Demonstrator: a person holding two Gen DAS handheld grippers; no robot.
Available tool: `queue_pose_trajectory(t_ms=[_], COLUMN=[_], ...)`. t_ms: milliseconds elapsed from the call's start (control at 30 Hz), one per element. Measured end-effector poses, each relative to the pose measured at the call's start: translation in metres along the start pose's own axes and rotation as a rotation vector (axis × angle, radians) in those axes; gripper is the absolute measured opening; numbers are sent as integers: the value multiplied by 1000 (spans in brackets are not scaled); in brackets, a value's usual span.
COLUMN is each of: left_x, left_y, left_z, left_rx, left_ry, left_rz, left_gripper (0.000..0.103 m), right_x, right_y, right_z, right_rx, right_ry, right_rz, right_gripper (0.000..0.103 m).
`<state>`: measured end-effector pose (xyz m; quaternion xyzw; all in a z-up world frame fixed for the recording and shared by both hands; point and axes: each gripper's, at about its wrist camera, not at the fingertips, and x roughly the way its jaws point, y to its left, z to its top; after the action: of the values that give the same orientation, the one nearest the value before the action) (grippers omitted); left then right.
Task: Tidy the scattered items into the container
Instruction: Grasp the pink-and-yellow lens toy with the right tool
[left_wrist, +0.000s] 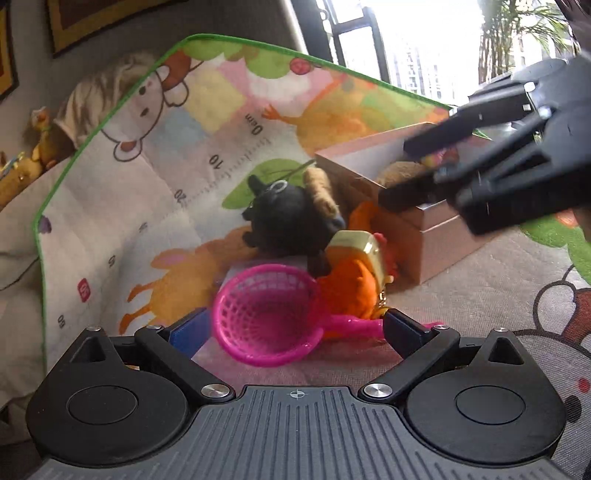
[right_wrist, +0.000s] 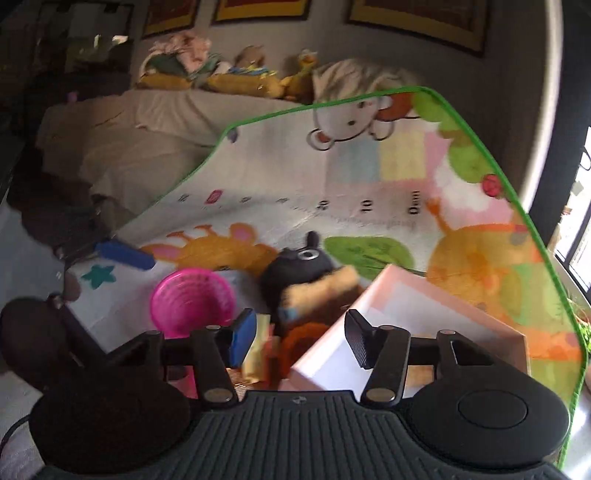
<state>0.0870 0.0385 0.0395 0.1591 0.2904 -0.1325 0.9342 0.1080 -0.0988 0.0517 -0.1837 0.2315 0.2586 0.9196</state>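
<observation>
So the left hand-held gripper (left_wrist: 291, 328) is spread about as wide as it goes, nothing pinched, and the pink toy strainer (left_wrist: 267, 314) sits right between its fingers, basically dead ahead and closest of anything. The mesh bowl faces up toward the camera and the handle runs off toward the right finger, so the long axis lies crosswise to the fingers, not along them. I'd guess that's the next grab, and closing on the bowl rim looks easier than chasing the thin handle.

Just past the strainer, slightly right of centre, there's an orange plush (left_wrist: 351, 291) with a yellowish block thing (left_wrist: 356, 251) resting on it. Behind those, a black plush (left_wrist: 291, 218) with a tan fuzzy piece on top.

Further out and to the right is the pink box (left_wrist: 432, 240), the container, with a couple of items already inside.

The right hand-held gripper (right_wrist: 299, 338) hangs over the box's near corner, jaws partly spread with nothing between them. From its side the strainer is off to the left, so the left one is clearly nearer.

All of it sits on a cartoon play mat (left_wrist: 155, 192) on the bed.
</observation>
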Motion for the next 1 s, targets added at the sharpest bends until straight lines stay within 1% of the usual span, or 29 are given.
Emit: queue_pose_trajectory(t_ms=[67, 100, 167, 267, 367, 400, 433, 467, 500, 567, 633, 667, 700, 733, 767, 800, 833, 867, 1000], left_x=[-4, -6, -10, -18, -28, -32, -35, -39, -42, -48, -54, -57, -60, -62, -62, -61, -60, -58, -50], left_y=[8, 10, 14, 19, 20, 19, 18, 16, 13, 4, -10, -17, -23, -29, -33, -37, -39, -41, -40], left_z=[-5, -9, -17, -29, -36, -38, -39, -40, -41, -42, -44, -45, -46, -47, -47, -47, -47, -47, -47], left_rx=[-28, -34, -42, -66, -84, -85, -83, -77, -69, -42, -6, 12, 29, 39, 42, 38, 28, 16, -25], left_ry=[4, 6, 15, 28, 29, 29, 30, 31, 32, 35, 32, 28, 22, 17, 15, 16, 21, 29, 78], left_rz=[-4, -8, -16, -31, -52, -60, -71, -88, -112, -172, -225, -240, -248, -252, -253, -249, -240, -227, -138], left_gripper=[102, 102, 102, 102, 102, 102, 102, 102, 102, 102, 102, 102, 102, 102, 102, 102, 102, 102, 102], right_x=[11, 17, 28, 47, 54, 47, 37, 26, 14, -10, -29, -37, -44, -51, -56, -60, -62, -65, -59], right_y=[25, 34, 45, 51, 54, 57, 59, 61, 61, 61, 58, 55, 52, 49, 45, 40, 33, 28, 18], right_z=[-3, -3, -3, 0, 1, 0, -1, -2, -3, -10, -21, -27, -34, -42, -48, -53, -56, -58, -54], right_rx=[-72, -102, -144, -173, -141, -142, -144, -133, -107, -65, -37, -31, -37, -45, -43, -29, 3, 41, 196], right_ry=[19, 25, 38, 71, 128, 125, 122, 123, 141, 167, 194, 196, 191, 184, 174, 164, 157, 149, 87], right_rz=[-7, -13, -19, -41, -16, -1, 35, 79, 144, 225, 249, 229, 185, 113, 56, 19, 8, 15, 92], right_gripper=[51, 50, 50, 50, 46, 46, 45, 42, 37, 35, 35, 35, 38, 45, 49, 56, 60, 60, 60])
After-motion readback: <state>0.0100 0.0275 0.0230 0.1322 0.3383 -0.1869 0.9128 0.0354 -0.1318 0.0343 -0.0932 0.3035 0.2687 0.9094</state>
